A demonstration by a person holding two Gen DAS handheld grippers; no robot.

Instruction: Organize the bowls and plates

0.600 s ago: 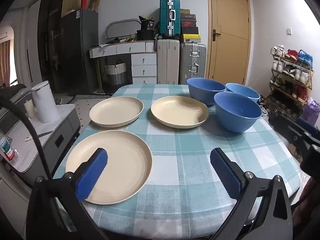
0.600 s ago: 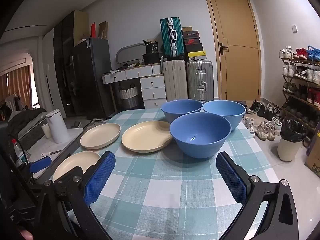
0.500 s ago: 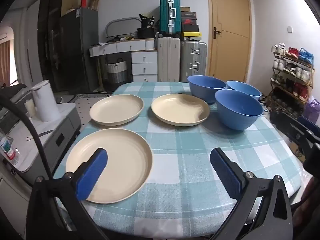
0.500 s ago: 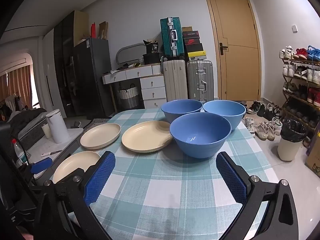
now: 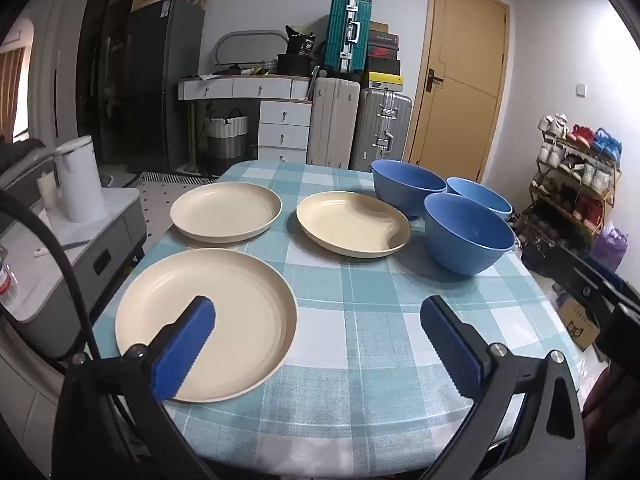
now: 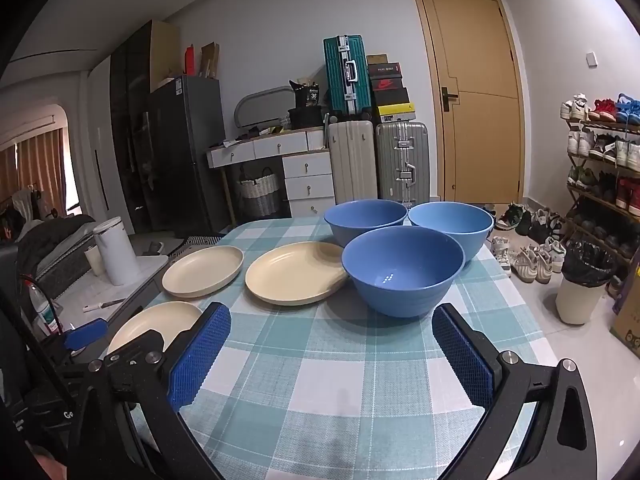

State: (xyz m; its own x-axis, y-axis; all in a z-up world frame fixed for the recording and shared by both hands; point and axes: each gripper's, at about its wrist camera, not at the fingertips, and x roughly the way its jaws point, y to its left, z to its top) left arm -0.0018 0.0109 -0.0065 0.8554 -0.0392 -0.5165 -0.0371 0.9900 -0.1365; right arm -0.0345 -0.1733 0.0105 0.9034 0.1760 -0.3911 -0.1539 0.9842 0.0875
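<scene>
Three cream plates lie on the checked table: a near left plate, a far left plate and a middle plate. Three blue bowls stand to the right: a near bowl and two behind it. My left gripper is open and empty, its left finger above the near left plate. My right gripper is open and empty, in front of the near bowl. The middle plate and far left plate show to its left.
A low grey cabinet with a white kettle stands left of the table. Suitcases, drawers and a door are behind. A shoe rack and a white bin stand on the right.
The left gripper has tilted down and drawn back slightly, so the plates sit a little higher in its view. The right gripper has hardly moved.
</scene>
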